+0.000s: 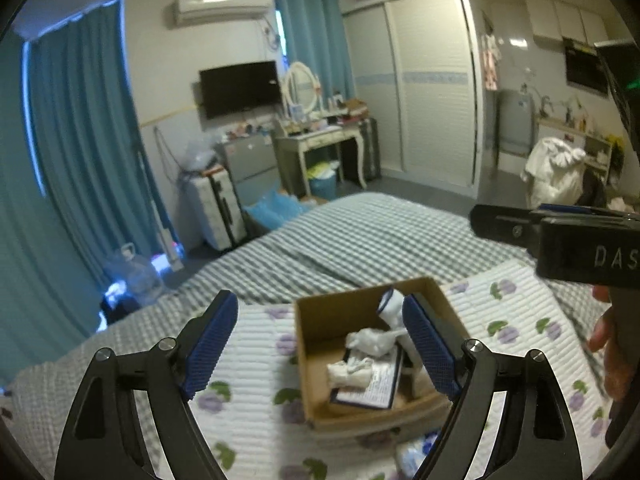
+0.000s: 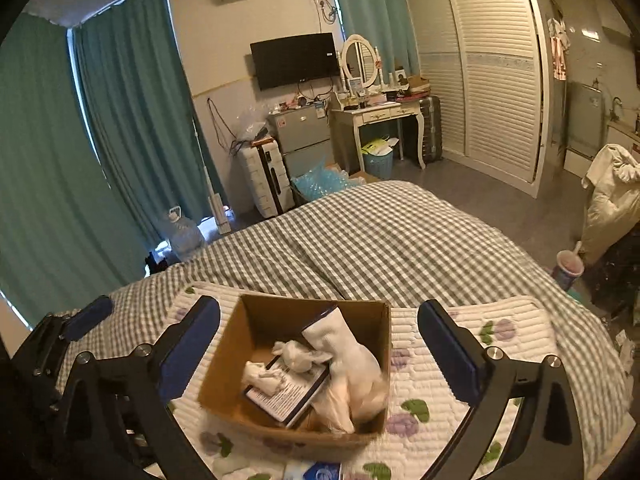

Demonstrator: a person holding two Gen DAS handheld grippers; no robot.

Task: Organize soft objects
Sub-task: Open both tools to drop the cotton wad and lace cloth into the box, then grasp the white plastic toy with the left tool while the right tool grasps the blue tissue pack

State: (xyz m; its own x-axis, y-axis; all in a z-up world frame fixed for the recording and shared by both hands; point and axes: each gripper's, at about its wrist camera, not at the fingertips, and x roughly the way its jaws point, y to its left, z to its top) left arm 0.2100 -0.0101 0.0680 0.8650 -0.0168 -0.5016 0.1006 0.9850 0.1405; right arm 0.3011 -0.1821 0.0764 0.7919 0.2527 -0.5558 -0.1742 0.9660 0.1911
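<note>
The white soft bundle [image 2: 346, 364] is lying inside the open cardboard box [image 2: 224, 360], below and just ahead of the right tongs [image 2: 320, 344], between their two spread fingers as that camera frames it. Its long axis is running from the box's far wall, where its narrow dark-edged end is leaning upward, down toward the near right corner, where the fuller end is resting against the wall. Beside it, two smaller white wads [image 2: 296, 354] are sitting on top of a dark-bordered printed booklet [image 2: 286, 396] lying flat on the box floor.

Both tongs are standing wide open and gripping nothing; the left tongs [image 1: 316, 344] are hovering over the same box [image 1: 316, 356], slightly to its left side.

The step in hand appears to be clearing away after dropping soft items in. Doing it well likely means lifting straight off so neither finger is catching the box rim, then checking that the tall bundle is settling below the rim rather than tipping out.

Around the box, the floral quilted pad [image 2: 452, 332] is covering the gingham-checked bed [image 2: 360, 236] beneath both tongs.
</note>
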